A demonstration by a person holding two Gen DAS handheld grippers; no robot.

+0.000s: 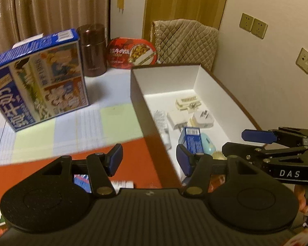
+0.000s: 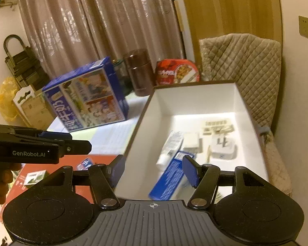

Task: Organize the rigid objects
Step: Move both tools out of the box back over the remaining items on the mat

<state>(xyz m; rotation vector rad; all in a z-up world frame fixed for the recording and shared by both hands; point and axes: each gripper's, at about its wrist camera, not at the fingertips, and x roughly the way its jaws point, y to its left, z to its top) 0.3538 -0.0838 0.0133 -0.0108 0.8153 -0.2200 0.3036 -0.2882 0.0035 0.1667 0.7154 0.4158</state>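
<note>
Both grippers spread wide, gripping nothing: left gripper [image 1: 149,160] straddling the near wall of the box [image 1: 166,75], right gripper [image 2: 154,172] over its inside. Only the right view catching a small green carton [image 2: 33,176] on the red mat [image 2: 71,162]. Inside: two plugs [image 1: 202,117], one tube [image 1: 163,123], one blue carton [image 2: 170,179].

Small blue carton [image 2: 170,179] in the white box [image 2: 195,100]: print blurred, unreadable; near end hidden behind the right gripper [image 2: 154,171]. Round teal item [image 1: 208,142] at 3 o'clock of the carton: half covered, identity undetermined. Small packets [image 1: 121,184] on red surface [image 1: 133,164]: largely masked by left gripper [image 1: 149,160].
</note>
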